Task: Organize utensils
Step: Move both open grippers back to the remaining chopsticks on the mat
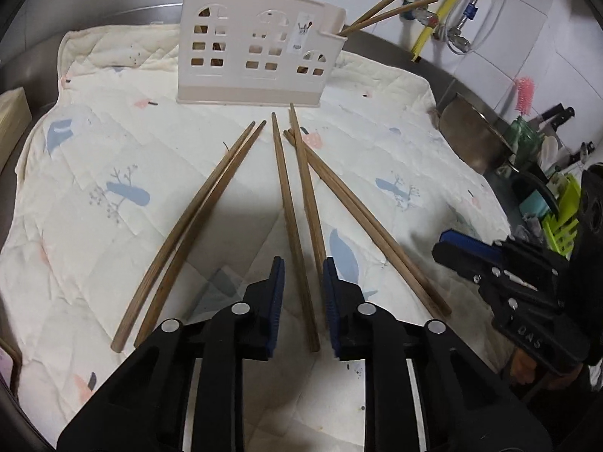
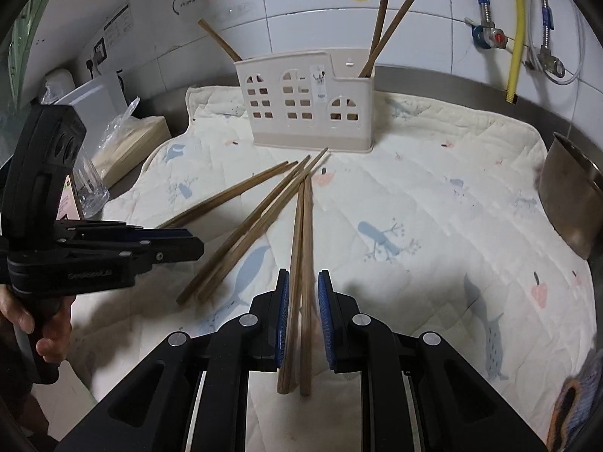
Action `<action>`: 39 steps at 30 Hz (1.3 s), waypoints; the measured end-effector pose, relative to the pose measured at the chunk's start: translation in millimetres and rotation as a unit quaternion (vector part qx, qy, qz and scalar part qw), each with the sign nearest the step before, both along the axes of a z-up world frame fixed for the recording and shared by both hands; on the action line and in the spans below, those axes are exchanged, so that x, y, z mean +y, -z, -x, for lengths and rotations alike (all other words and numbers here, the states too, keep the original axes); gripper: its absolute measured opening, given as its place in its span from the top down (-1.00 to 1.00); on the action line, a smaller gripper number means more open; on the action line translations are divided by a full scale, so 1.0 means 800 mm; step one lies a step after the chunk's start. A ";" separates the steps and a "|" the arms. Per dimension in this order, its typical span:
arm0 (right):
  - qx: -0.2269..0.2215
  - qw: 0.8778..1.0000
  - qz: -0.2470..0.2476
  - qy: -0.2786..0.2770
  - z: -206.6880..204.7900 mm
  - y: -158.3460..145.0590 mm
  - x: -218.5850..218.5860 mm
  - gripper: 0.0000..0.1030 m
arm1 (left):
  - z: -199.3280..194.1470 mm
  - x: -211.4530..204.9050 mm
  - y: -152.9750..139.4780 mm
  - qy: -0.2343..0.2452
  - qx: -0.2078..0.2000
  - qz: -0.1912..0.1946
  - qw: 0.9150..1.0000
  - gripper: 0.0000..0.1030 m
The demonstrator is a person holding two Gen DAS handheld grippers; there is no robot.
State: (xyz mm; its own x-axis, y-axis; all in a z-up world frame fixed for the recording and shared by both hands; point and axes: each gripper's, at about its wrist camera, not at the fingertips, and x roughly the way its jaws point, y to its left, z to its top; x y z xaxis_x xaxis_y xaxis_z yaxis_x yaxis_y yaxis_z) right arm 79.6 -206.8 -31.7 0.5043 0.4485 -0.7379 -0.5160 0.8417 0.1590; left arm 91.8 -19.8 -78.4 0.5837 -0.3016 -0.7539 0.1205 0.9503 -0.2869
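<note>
A beige utensil holder stands upright at the far side of a printed cloth, with chopsticks leaning out of its end slots. Several wooden chopsticks lie on the cloth in pairs. My left gripper is open, its jaws either side of the middle pair, low over the cloth. My right gripper is open around the right pair; I cannot tell if the pads touch it. The left pair lies apart. Each gripper shows in the other's view, the right one and the left one.
A steel pot sits at the cloth's right edge. A dish rack with a green stand is further right. A wooden box, a plastic bag and a white appliance stand left. Pipes run down the tiled wall.
</note>
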 end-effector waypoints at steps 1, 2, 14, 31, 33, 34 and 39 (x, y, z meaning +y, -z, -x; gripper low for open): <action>0.004 1.000 -0.002 -0.001 0.002 0.002 0.000 0.70 | -0.001 -0.002 0.002 0.002 0.002 0.002 1.000 0.62; 0.006 1.000 -0.004 -0.001 0.002 0.004 0.000 0.70 | -0.001 -0.004 0.005 0.005 0.004 0.002 1.000 0.62; 0.020 1.000 -0.015 0.001 0.003 0.013 0.003 0.70 | -0.011 -0.004 0.025 -0.007 0.016 -0.006 1.000 0.70; 0.033 0.999 0.006 0.016 0.002 0.032 -0.005 0.71 | -0.016 -0.010 0.017 -0.009 0.005 -0.039 0.999 0.88; 0.034 0.999 0.008 0.016 0.001 0.034 -0.004 0.73 | -0.014 -0.007 0.012 -0.009 0.001 -0.038 0.999 0.88; 0.036 0.999 0.009 0.016 0.000 0.036 -0.004 0.74 | -0.012 -0.005 0.009 -0.009 -0.003 -0.039 0.999 0.88; 0.034 0.999 0.017 0.014 0.000 0.040 -0.001 0.76 | -0.007 0.000 -0.004 -0.012 -0.016 -0.042 0.999 0.88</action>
